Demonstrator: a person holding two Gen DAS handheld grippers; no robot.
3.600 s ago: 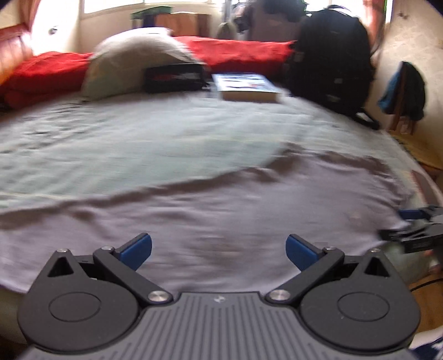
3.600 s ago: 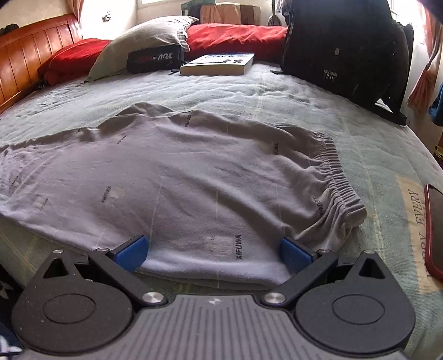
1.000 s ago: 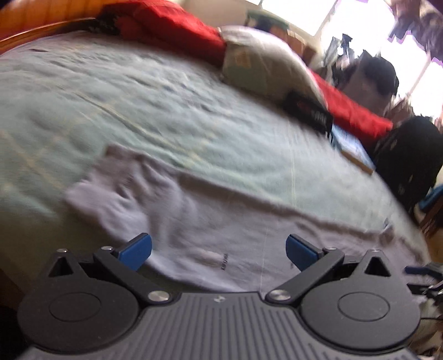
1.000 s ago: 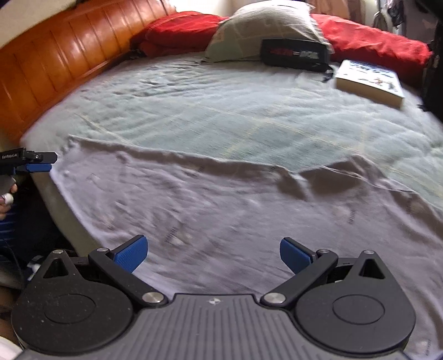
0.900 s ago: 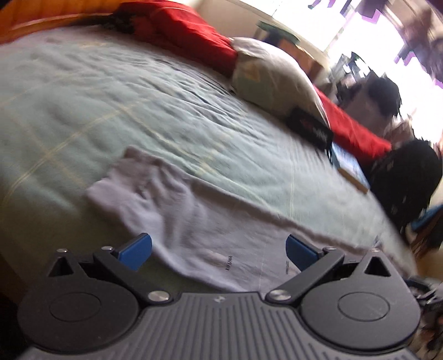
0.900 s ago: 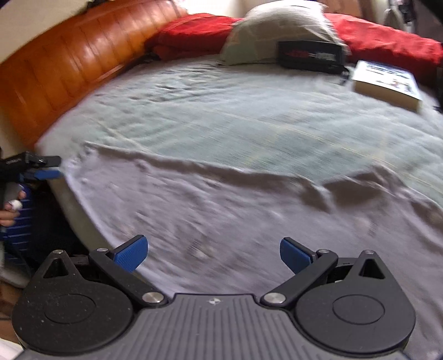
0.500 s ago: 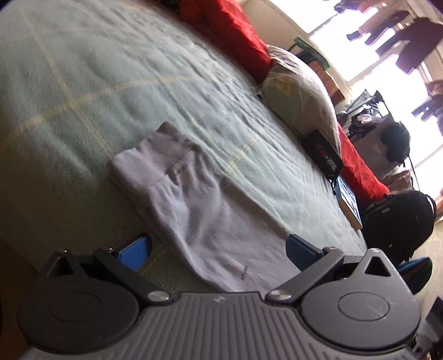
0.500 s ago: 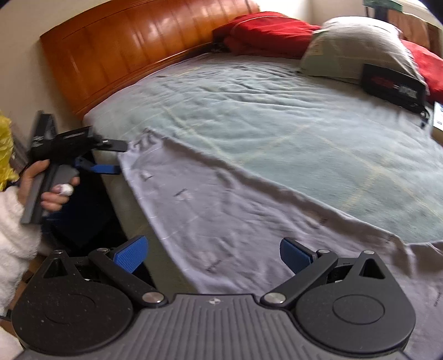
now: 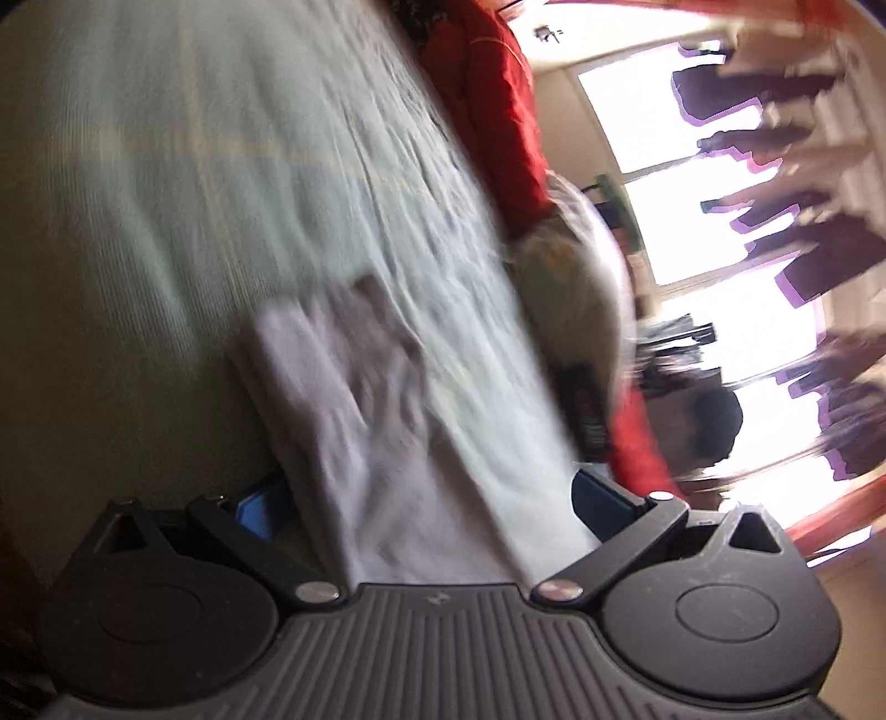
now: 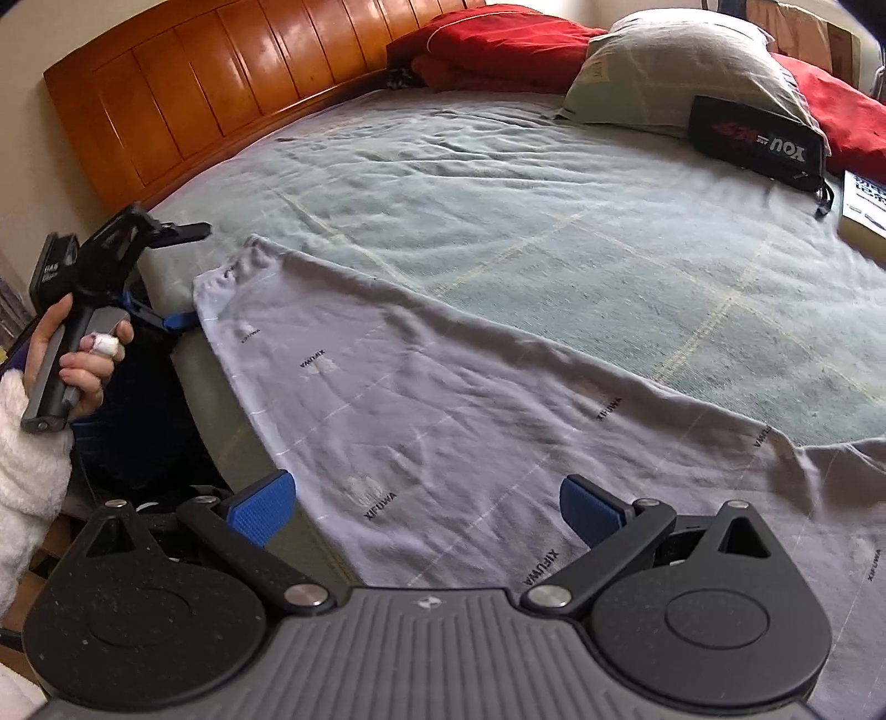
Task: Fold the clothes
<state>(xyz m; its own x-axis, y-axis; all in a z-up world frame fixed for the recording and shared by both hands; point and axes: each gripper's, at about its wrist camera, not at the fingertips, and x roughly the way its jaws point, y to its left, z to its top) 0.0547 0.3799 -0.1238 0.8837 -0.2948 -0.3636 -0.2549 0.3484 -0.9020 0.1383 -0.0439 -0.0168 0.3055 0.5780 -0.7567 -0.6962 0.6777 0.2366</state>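
Right gripper point(image 10: 425, 501) has its blue pads spread wide with nothing between them, hovering over the near edge of the grey trousers point(image 10: 443, 410). The trousers lie flat along the near side of the bed point(image 10: 498, 210), one leg running out to the left where its cuff sits right at the bed's left edge.

Left gripper point(image 9: 429, 501) is spread open too and holds nothing. Its own view is rolled hard to one side and pretty blurry, with the cuff end of the trousers point(image 9: 354, 410) stretching away between the pads. From the right wrist view you can see the left gripper point(image 10: 183, 277) out at the far left, tipped sideways so one finger sits above the other, fingertips just beside the cuff. The person's left hand point(image 10: 72, 360) wraps around its handle, with a fluffy white sleeve point(image 10: 27, 476) at the wrist.

Further back: a grey pillow point(image 10: 681, 77), red bedding point(image 10: 498, 47), a black pouch point(image 10: 756, 144), a book point(image 10: 864, 205) at the right edge, and the wooden headboard point(image 10: 221, 94).
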